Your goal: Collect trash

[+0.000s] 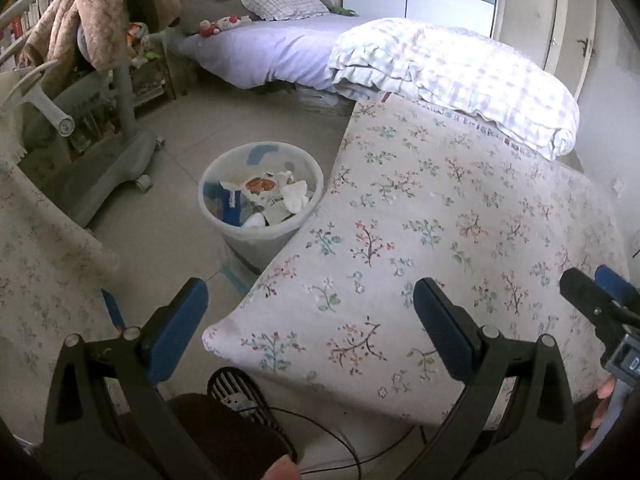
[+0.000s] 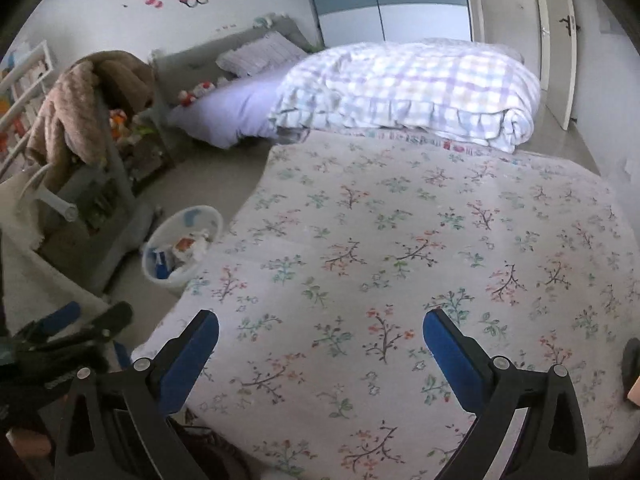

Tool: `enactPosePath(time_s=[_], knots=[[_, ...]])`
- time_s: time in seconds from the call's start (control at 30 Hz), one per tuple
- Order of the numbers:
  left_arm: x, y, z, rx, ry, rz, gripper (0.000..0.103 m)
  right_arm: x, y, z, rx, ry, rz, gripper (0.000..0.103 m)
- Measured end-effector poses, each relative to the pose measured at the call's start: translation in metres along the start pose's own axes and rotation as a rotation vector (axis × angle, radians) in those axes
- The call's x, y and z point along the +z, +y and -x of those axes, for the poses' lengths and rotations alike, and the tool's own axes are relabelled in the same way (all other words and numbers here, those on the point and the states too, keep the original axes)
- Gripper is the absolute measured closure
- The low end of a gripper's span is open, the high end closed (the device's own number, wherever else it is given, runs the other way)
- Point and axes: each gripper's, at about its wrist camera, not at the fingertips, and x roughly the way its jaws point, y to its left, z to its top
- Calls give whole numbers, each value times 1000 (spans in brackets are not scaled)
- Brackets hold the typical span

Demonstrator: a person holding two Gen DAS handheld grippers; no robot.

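Left gripper [image 1: 310, 312]: jaws wide apart, nothing between them, above the corner of the floral bedspread [image 1: 440, 216].
Right gripper [image 2: 320, 340]: jaws spread wide, empty, over the same bedspread.
Trash bin [image 1: 260, 196]: on the floor just beside the bed's edge, holding crumpled paper and wrappers [image 1: 276, 196].
Folded quilt [image 2: 408, 88]: on the bed's far end.

A floral bedspread [image 2: 400, 240] under a folded checked quilt [image 2: 408, 88] — a draped chair [image 1: 92, 80] nearby.
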Motion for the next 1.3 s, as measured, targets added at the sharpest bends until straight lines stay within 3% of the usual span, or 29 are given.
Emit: enactPosePath(time_s=[0.33,1.3], knots=[[-7,-17,1,30,-21,-26,1,-12,5,-1,-32,-25,77,0],[-10,-22,4,9,-27,-31,1,-15,-1,-3,-30,-6,42,0]])
